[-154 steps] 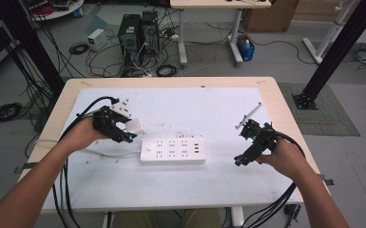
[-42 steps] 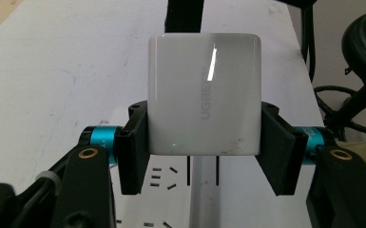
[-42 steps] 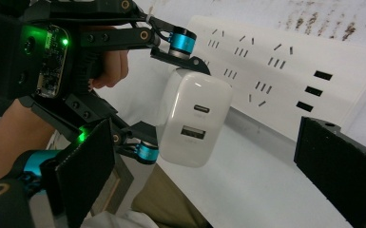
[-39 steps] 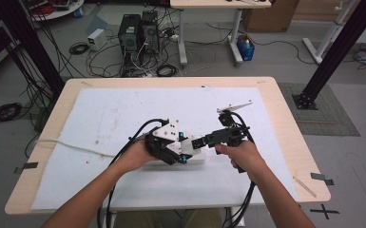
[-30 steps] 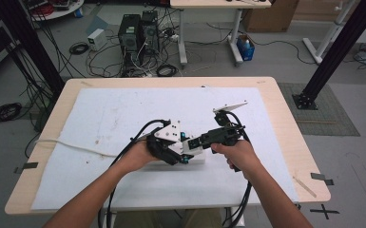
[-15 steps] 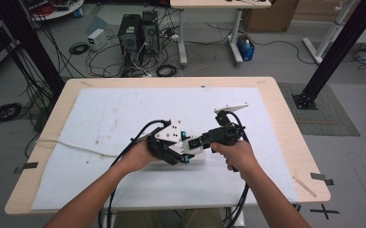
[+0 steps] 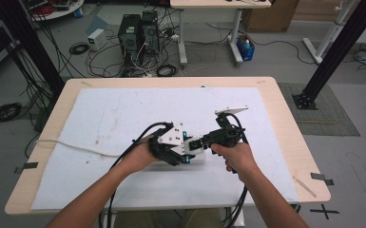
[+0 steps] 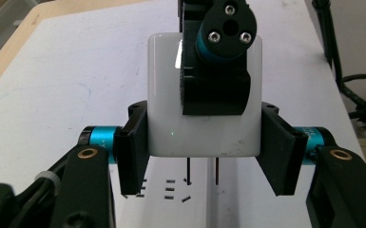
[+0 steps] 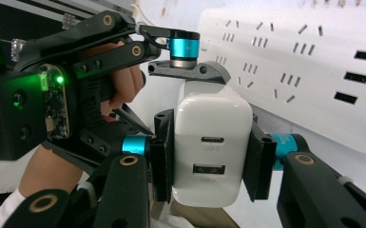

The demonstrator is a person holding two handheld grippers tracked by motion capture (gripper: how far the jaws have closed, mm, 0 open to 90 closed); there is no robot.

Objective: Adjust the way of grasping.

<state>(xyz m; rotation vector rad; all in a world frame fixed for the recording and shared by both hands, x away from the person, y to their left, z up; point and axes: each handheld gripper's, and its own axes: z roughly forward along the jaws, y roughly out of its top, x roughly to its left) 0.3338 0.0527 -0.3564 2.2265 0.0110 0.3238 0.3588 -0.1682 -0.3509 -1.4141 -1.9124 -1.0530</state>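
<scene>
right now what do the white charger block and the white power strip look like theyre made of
White two-port charger block: seemingly glossy moulded plastic; smooth rounded corners and soft reflections. White rectangular power strip: likely similar hard plastic, slightly more satin; crisp moulded socket slots, no grain.

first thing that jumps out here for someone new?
The white USB charger held by both tongs at once, near the front middle of the table: the left tongs clamp its sides while the right tongs, whose jaws have just been closing, grip its port end. Its two prongs hang just above the white power strip. Beneath lies a white sheet, and a white cable trails off left.
</scene>
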